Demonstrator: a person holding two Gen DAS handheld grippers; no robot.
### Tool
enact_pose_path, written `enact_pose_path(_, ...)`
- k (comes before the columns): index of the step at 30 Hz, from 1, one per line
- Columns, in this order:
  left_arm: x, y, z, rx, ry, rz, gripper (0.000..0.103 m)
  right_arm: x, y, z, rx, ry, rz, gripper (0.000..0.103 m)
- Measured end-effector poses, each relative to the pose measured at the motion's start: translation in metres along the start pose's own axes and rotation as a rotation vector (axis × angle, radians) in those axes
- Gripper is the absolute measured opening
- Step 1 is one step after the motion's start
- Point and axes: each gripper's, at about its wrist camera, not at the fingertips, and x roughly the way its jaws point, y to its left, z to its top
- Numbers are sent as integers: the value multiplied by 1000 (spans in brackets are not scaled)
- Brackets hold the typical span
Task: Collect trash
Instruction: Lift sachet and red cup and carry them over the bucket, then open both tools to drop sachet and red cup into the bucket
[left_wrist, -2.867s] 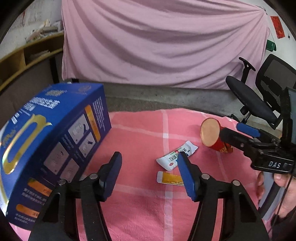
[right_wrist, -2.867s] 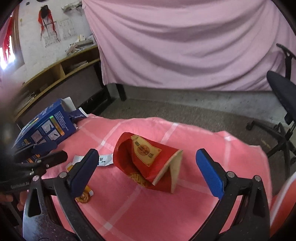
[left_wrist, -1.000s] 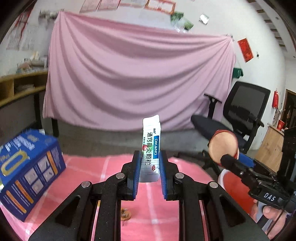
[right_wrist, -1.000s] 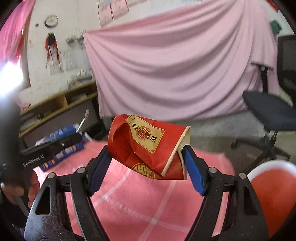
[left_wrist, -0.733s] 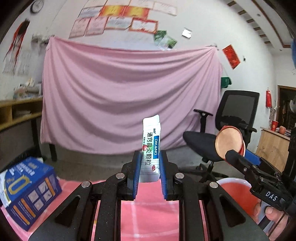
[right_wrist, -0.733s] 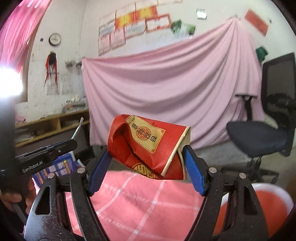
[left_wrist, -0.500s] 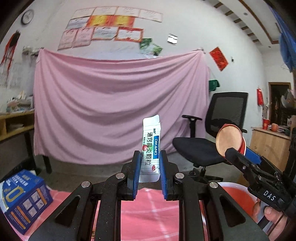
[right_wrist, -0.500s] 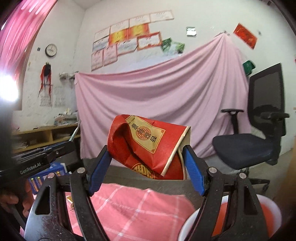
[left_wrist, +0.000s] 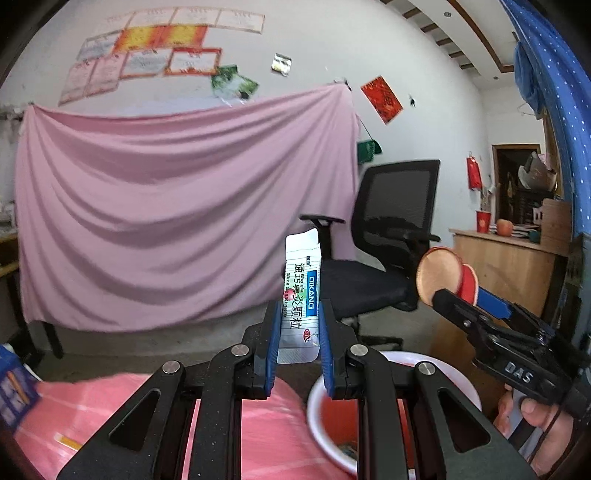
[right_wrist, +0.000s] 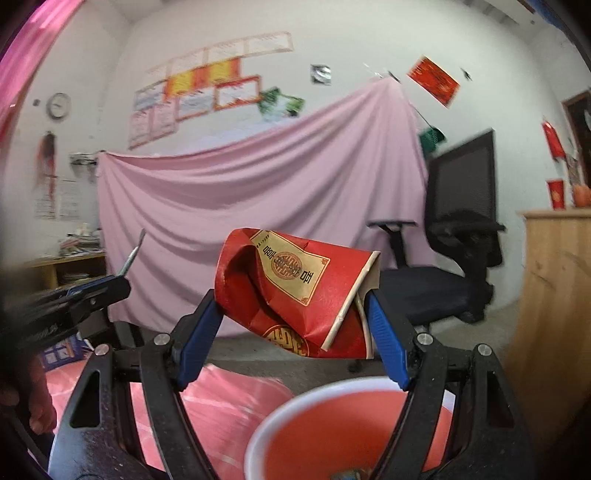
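Observation:
My left gripper (left_wrist: 297, 332) is shut on a white sachet (left_wrist: 300, 295) with blue and green print, held upright in the air. My right gripper (right_wrist: 291, 321) is shut on a crushed red paper cup (right_wrist: 295, 291) lying sideways between the blue pads. The cup's brown base (left_wrist: 437, 275) and the right gripper (left_wrist: 469, 301) also show at the right of the left wrist view. A red bin with a white rim (right_wrist: 332, 435) is just below the cup; it also shows in the left wrist view (left_wrist: 458, 373), below and right of the sachet. The left gripper's tip (right_wrist: 107, 288) shows at the left of the right wrist view.
The pink checked tablecloth (left_wrist: 258, 424) lies below left, with a small yellow wrapper (left_wrist: 68, 441) on it. A blue box (left_wrist: 14, 387) is at the far left edge. A black office chair (left_wrist: 388, 266) and a wooden cabinet (left_wrist: 506, 269) stand behind the bin.
Both grippers have lifted off the table with the sachet and the cup and swung right. The red bin has come into view under them.

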Motion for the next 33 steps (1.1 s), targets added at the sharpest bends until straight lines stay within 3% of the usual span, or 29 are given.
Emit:
enact_pose_path(7, 39, -30, -16, -16, 129, -70, 16, 19, -45, -19, 45, 173, -66, 94)
enact_pose_path(13, 75, -46, -33, -19, 301, -155, 16, 32, -66, -40, 67, 299, -95, 94)
enact_pose_path(21, 101, -57, -48, -36, 474, -174, 16, 54, -80, -62, 94, 426, -91, 94)
enact_pose_path(33, 109, -54, -56, -70, 541, -169, 17, 62, -84, -69, 112, 480, -83, 94)
